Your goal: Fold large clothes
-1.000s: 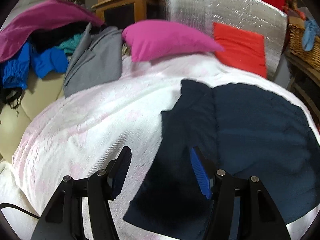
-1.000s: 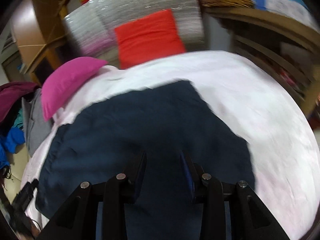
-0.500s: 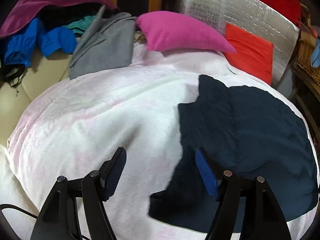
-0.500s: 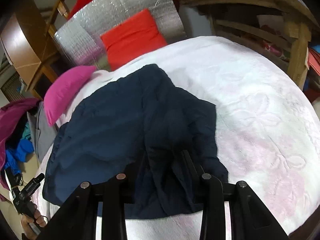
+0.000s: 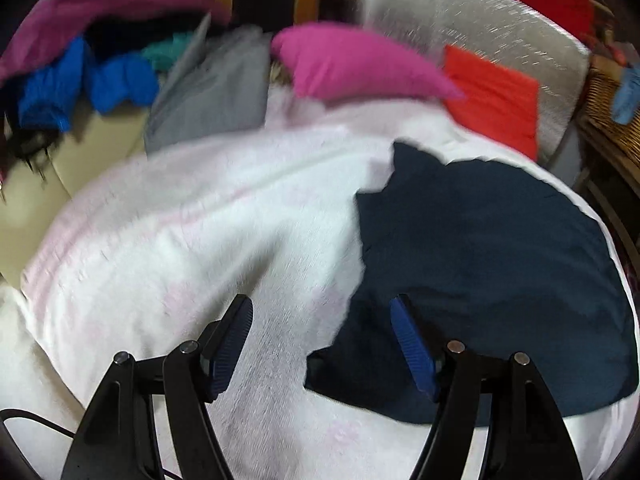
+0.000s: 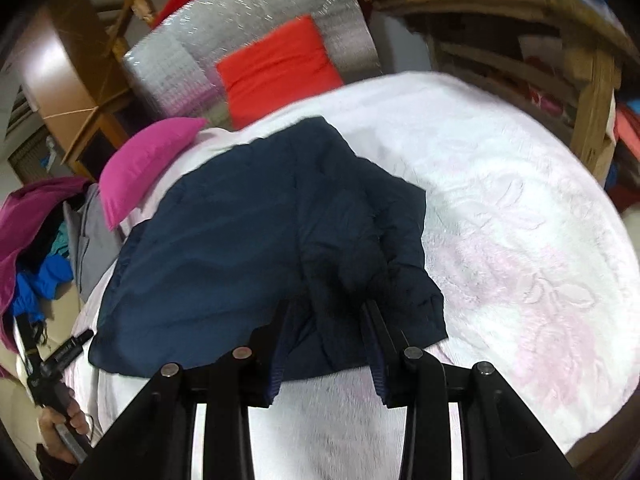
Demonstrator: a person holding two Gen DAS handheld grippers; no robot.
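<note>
The dark jacket [image 6: 248, 240] lies mid-frame on the white blanket [image 6: 520, 220]. The right gripper [image 6: 328, 320] pinches its bunched near edge; carry that low and lay it square. The left gripper [image 5: 320, 336] hovers wide, holding nothing, ready to pin the fold.

The left gripper [image 5: 322, 314] has black arms shaped like wedges, round silver screws on top, and bumpy blue pads [image 5: 412, 346] inside its fingers. A thin black cable [image 5: 36, 424] curls beside it. The right gripper [image 6: 330, 318] looks the same, black with silver screws.
</note>
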